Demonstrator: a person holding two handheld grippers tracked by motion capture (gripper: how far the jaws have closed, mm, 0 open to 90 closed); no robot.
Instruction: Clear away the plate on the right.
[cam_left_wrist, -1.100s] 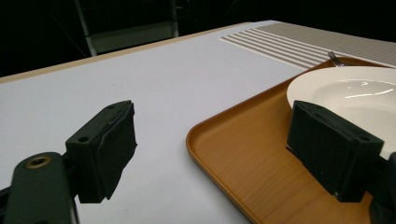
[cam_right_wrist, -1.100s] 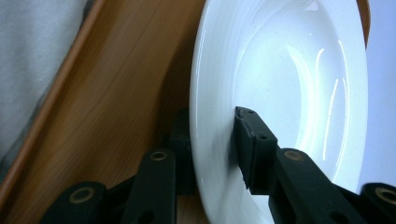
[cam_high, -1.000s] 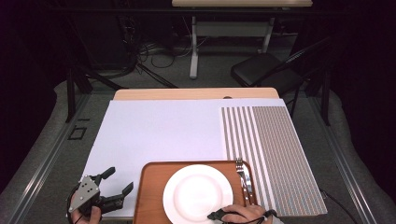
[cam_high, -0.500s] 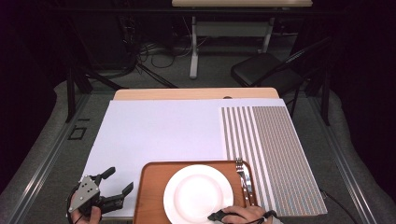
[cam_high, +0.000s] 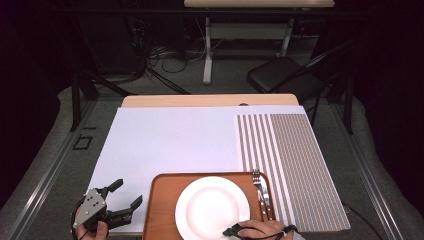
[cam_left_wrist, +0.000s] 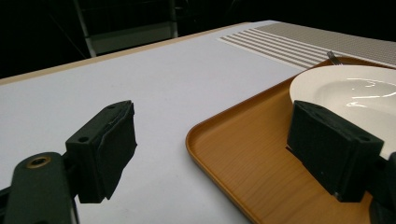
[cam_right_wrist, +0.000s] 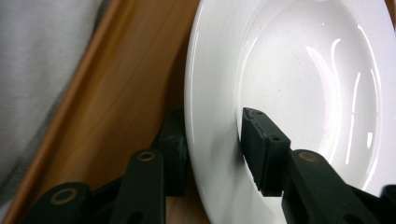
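My tray (cam_high: 162, 210) sits at the tabletop's (cam_high: 170, 140) near edge; the plate (cam_high: 212, 207) lies on it, the fork (cam_high: 261, 187) along its right rim

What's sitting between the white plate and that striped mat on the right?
In the high view, a fork lies on the wooden tray, between the white plate and the striped mat.

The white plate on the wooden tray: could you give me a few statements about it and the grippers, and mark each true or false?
1. The plate sits on the tray. True.
2. The right gripper has its jaws astride the plate's rim. True.
3. The left gripper holds the fork. False: its jaws are open and empty; the fork lies on the tray beside the plate.
4. The plate holds food. False: it is empty.
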